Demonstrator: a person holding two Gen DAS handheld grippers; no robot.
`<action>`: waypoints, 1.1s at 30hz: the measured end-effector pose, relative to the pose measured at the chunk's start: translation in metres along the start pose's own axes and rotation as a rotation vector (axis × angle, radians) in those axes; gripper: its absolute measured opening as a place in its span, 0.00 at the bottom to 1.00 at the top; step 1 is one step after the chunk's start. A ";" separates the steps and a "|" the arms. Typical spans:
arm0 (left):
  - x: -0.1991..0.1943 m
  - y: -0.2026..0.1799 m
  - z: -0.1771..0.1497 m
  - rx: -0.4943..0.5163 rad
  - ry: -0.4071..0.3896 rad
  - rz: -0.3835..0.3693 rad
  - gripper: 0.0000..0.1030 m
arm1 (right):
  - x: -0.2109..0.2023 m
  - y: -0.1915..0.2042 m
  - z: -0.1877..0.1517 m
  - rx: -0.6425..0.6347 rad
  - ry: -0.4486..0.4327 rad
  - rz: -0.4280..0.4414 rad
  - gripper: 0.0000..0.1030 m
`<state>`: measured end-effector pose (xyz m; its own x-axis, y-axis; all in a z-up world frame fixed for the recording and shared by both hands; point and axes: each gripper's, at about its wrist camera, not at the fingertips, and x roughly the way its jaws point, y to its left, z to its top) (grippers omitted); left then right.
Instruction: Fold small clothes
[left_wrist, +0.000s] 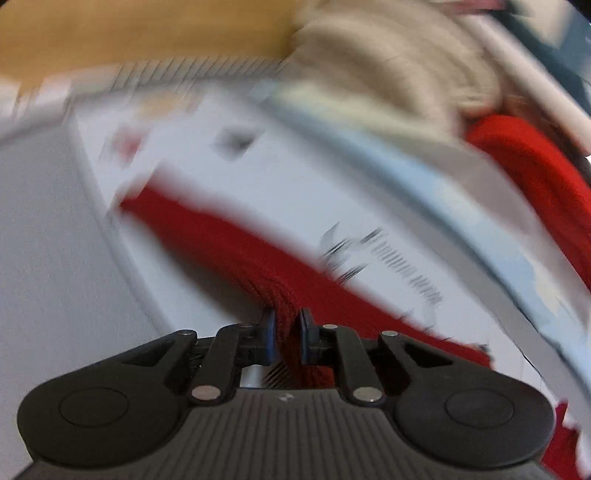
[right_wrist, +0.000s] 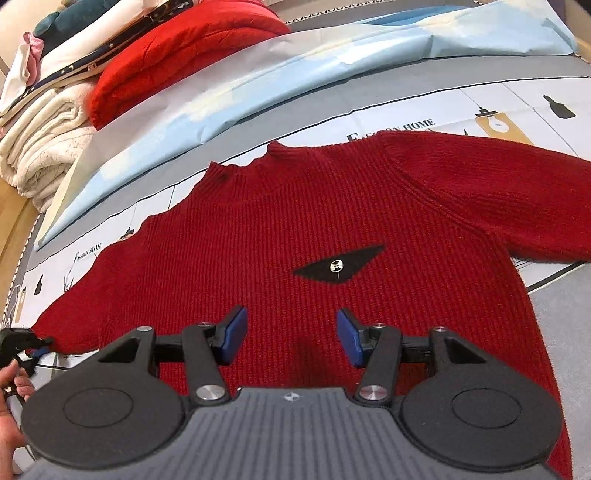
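Printed cloth (right_wrist: 388, 122) covers the bed, red sweater (right_wrist: 314, 229) flat on it. Left gripper (left_wrist: 287, 334) is pinched on the sleeve cuff (left_wrist: 284, 306); right gripper (right_wrist: 291, 334) hovers half open, empty. Looks like sleeve-fold time: next, carry that cuff across the chest.

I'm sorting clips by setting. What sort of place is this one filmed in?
Probably a home, at a table set up for folding laundry. A red sweater lies flat on a printed tablecloth, with a pile of folded clothes stacked at its far edge.
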<state>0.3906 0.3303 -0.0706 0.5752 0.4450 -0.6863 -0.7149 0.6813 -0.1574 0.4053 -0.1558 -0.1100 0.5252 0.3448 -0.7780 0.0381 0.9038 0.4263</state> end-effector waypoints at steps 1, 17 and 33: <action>-0.016 -0.019 0.002 0.063 -0.056 -0.032 0.12 | -0.001 0.000 0.000 -0.004 -0.004 -0.004 0.54; -0.114 -0.201 -0.118 0.499 0.237 -0.763 0.26 | 0.021 -0.017 0.008 0.098 -0.013 -0.080 0.54; -0.024 -0.155 -0.082 0.301 0.420 -0.357 0.28 | 0.075 0.059 0.000 -0.453 0.028 -0.076 0.58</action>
<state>0.4552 0.1668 -0.0880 0.5089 -0.0648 -0.8584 -0.3286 0.9070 -0.2634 0.4463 -0.0770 -0.1432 0.5122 0.2746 -0.8138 -0.3035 0.9443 0.1276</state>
